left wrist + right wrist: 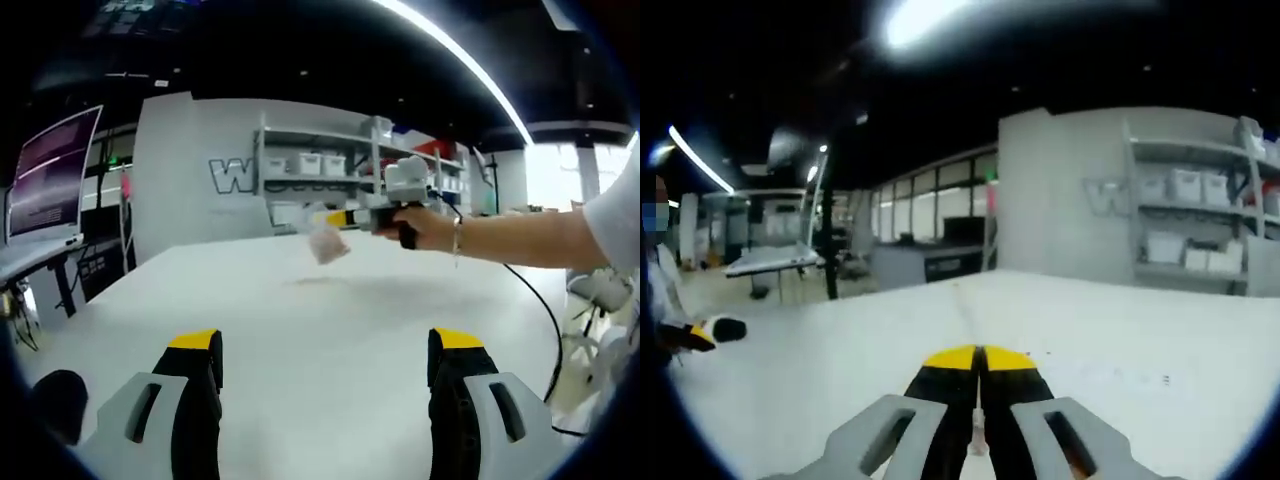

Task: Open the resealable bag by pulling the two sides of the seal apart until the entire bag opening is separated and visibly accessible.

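Note:
A small pale pinkish resealable bag hangs in the air above the white table, pinched by its top edge in the right gripper, which a hand holds out from the right. In the right gripper view its jaws stand pressed together, yellow tips touching, with a thin pale strip of the bag showing between them lower down. My left gripper is open, its two yellow-tipped jaws wide apart and low over the table, well short of the bag. The left gripper also appears small at the far left.
Grey shelving with white bins stands behind the table against a wall. A monitor on a desk is at the left. A black cable trails from the right gripper across the table's right side.

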{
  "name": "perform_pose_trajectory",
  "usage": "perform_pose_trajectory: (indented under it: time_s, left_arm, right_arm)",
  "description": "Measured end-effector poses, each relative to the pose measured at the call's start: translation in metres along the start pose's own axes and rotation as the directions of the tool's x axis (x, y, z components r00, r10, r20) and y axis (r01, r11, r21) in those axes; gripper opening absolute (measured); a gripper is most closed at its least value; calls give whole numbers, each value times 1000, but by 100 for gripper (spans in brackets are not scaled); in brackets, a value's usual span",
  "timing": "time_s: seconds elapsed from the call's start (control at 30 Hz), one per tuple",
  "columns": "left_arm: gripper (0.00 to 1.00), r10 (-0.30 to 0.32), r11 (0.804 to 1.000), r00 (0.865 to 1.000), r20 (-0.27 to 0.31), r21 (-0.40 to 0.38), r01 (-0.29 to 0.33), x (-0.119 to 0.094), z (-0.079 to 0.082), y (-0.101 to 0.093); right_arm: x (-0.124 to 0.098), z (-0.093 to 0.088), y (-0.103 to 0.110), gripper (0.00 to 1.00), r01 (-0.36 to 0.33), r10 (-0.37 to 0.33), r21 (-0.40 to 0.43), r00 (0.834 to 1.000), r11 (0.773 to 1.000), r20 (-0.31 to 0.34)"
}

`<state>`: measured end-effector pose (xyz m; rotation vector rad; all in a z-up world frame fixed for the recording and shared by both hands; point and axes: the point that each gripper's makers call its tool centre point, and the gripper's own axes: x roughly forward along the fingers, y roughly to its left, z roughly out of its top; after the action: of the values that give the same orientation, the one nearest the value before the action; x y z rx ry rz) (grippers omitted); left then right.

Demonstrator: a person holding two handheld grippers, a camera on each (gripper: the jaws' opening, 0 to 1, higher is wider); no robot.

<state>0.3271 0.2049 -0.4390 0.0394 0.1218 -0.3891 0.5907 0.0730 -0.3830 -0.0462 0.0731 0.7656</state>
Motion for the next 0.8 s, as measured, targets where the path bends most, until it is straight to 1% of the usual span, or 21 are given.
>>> perform_pose_trajectory:
  time_s: [0.07, 0.33, 0.8]
  left_arm:
    - [83, 0, 1000, 1000, 2, 1, 0, 0, 1, 0]
    - [83, -6, 1000, 1000, 3, 6, 6, 0, 2, -4]
    - [83, -15, 1000, 1000, 10, 17, 15, -4, 5, -11]
  right_arm:
    - [-7, 0, 7, 0, -2, 2, -3, 1000, 1000, 4]
    - [-12, 4, 12, 0, -13, 13, -10, 1000, 1000, 22]
    - [-33, 6, 20, 0, -17, 18, -18, 999, 1000, 40]
